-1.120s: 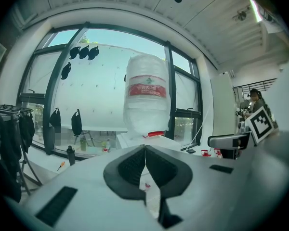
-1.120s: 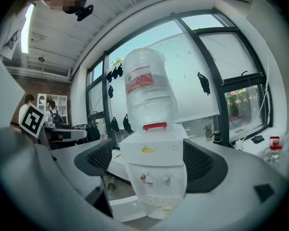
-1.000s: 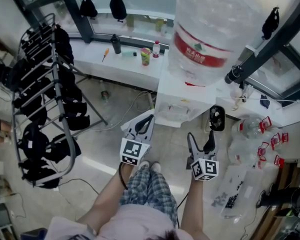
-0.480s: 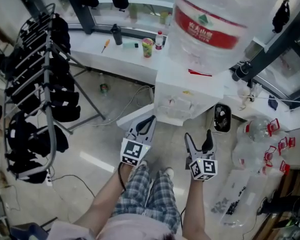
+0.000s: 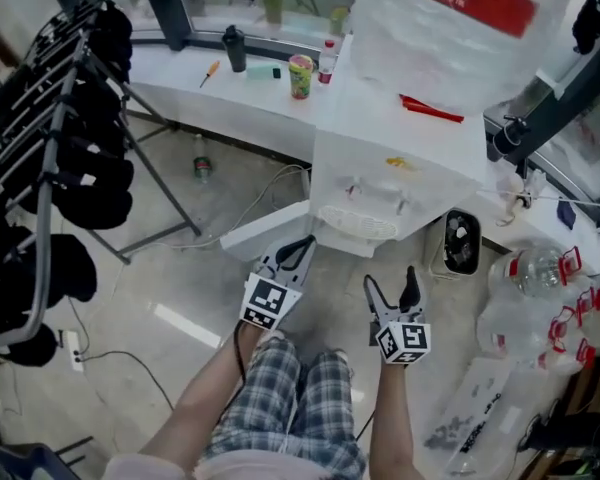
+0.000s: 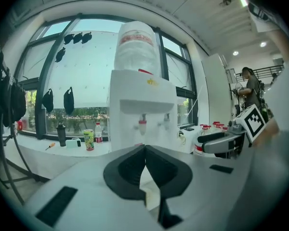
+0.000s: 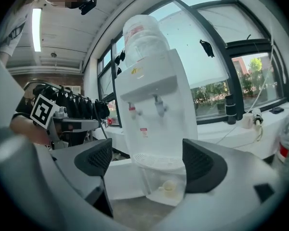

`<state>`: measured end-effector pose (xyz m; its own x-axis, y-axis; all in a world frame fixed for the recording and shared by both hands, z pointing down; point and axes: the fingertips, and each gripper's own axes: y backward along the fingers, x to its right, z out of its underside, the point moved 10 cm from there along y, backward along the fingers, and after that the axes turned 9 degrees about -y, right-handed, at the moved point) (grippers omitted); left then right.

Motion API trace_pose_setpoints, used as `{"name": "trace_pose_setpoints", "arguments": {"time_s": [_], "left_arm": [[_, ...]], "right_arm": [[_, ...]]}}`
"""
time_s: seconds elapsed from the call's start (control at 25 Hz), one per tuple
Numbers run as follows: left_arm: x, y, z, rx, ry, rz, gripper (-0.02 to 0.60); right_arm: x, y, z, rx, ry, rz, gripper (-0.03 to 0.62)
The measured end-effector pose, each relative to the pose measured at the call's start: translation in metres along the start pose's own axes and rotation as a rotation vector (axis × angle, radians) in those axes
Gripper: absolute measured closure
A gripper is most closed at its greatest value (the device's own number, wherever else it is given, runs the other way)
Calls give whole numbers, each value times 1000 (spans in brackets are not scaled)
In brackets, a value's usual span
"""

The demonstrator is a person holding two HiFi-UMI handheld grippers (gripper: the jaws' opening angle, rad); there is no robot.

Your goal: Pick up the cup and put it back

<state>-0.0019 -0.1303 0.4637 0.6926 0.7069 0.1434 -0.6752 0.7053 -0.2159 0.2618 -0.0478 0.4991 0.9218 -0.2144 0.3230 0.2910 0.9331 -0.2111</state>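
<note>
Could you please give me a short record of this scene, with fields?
Setting: dispenser with bottle on top
Left gripper: shut, empty
Right gripper: open, empty, facing the dispenser
Cup: small, pale, apparently in the compartment below the drip tray
Task stage: cup not yet grasped

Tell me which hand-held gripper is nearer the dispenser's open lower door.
Left. The left hand-held gripper is right beside the open lower door, its shut jaws at the door's right end. The right hand-held gripper is farther right, before the dispenser.
</note>
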Motion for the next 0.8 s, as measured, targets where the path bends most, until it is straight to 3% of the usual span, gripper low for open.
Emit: {"name": "trace_pose_setpoints", "arguments": {"time_s": [0.32, 0.8], "left_arm": [[16, -49, 129, -52, -31, 37, 555], [16, -126, 300, -47, -49, 60, 555]], "right_arm": [[55, -41, 116, -30, 29, -22, 137], [140, -116, 272, -38, 66, -54, 137]]}}
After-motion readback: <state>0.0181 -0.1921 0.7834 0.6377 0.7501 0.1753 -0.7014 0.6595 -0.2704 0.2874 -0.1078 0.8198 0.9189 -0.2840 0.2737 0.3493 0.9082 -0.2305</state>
